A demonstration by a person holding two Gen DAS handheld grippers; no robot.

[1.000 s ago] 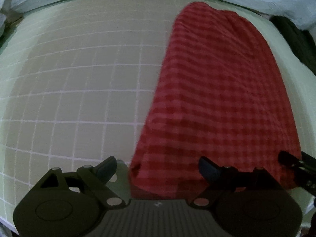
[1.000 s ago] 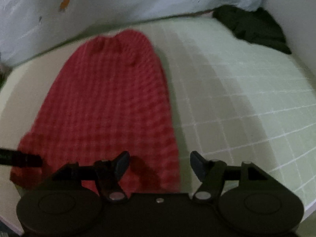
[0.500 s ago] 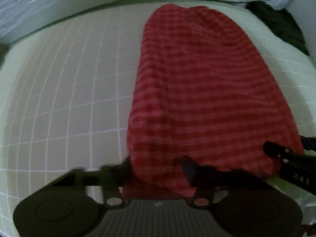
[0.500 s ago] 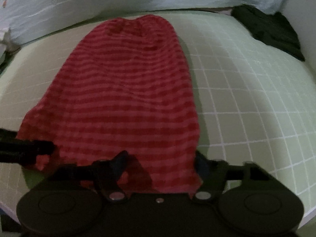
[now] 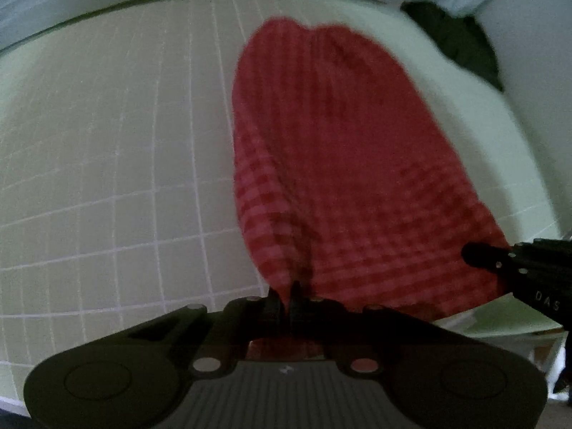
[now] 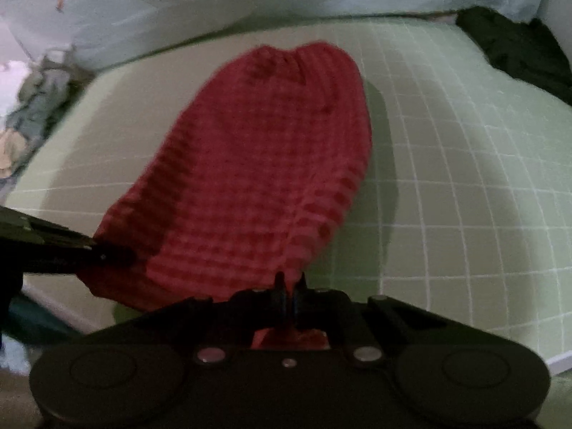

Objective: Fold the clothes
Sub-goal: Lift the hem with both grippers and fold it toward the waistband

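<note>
The left gripper's (image 5: 289, 295) fingers are pinched tight on the near left corner of the red checked cloth (image 5: 350, 164). The right gripper's (image 6: 290, 291) fingers pinch its near right corner. From both grips the cloth runs toward 12 o'clock over the pale green gridded surface (image 6: 464, 164). A dark garment (image 6: 518, 53) lies at 2 o'clock, well apart.

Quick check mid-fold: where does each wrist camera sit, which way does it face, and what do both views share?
Left wrist: behind the left tongs, facing across the bed; right tongs enter from the right.
Right wrist: behind the right tongs, facing likewise; left tongs enter from the left.
Shared: red checked garment, pinched by both; grid sheet.
</note>
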